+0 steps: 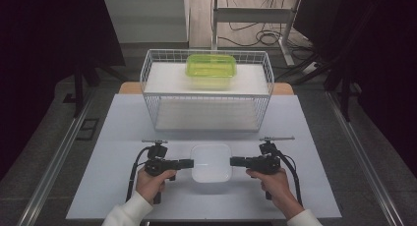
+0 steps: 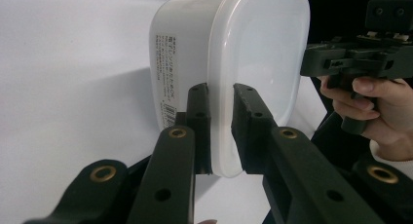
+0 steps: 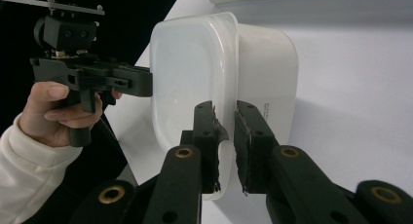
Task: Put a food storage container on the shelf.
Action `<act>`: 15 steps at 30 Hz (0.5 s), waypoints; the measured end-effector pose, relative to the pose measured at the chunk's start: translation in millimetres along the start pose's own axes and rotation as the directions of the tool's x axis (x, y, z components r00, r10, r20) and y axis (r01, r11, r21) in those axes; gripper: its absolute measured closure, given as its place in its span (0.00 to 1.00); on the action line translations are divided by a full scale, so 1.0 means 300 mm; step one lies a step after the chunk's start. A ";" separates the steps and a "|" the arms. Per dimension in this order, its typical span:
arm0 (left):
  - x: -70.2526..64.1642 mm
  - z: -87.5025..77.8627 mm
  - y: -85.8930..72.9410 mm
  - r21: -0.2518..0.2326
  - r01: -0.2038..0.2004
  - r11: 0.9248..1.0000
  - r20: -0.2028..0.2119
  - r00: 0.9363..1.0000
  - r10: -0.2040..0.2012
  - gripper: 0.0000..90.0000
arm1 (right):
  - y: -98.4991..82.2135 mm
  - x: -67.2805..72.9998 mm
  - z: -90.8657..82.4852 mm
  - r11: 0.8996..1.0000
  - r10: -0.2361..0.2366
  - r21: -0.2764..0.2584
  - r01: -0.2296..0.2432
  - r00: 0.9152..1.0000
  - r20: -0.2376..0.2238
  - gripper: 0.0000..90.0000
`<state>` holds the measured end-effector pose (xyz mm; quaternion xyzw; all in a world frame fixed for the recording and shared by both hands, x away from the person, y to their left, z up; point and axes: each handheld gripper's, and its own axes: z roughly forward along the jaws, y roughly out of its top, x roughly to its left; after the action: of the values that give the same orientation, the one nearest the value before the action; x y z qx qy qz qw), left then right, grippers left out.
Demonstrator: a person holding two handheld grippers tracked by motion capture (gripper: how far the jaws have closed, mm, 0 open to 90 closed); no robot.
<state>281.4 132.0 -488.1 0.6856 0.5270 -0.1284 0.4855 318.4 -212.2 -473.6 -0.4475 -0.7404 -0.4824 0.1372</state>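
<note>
A white lidded container [image 1: 211, 162] sits on the white table near the front edge. My left gripper [image 1: 192, 162] comes in level from its left side, my right gripper [image 1: 231, 161] from its right side. In the left gripper view my left gripper [image 2: 221, 131] is shut on the rim of the container [image 2: 253, 53], with the lid edge pinched between the black pads. In the right gripper view my right gripper [image 3: 225, 146] is likewise shut on the opposite rim of the container [image 3: 195, 68]. A hand holds each gripper.
Behind the container stands a white wire basket rack [image 1: 206, 96]; on its upper shelf rests a green lidded box [image 1: 210, 66]. The table [image 1: 113, 137] has bare surface on both sides. Beyond the table are dark curtains and cables on the floor.
</note>
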 end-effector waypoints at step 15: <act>-0.053 -0.037 0.014 -0.043 -0.067 0.997 0.012 0.998 0.067 0.88 | 0.015 0.047 -0.041 0.994 -0.092 -0.055 0.093 0.996 0.011 0.87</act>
<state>274.7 131.6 -469.4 0.6915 0.5030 -0.1053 0.5076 311.3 -214.3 -455.9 -0.4183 -0.7473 -0.5067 0.0992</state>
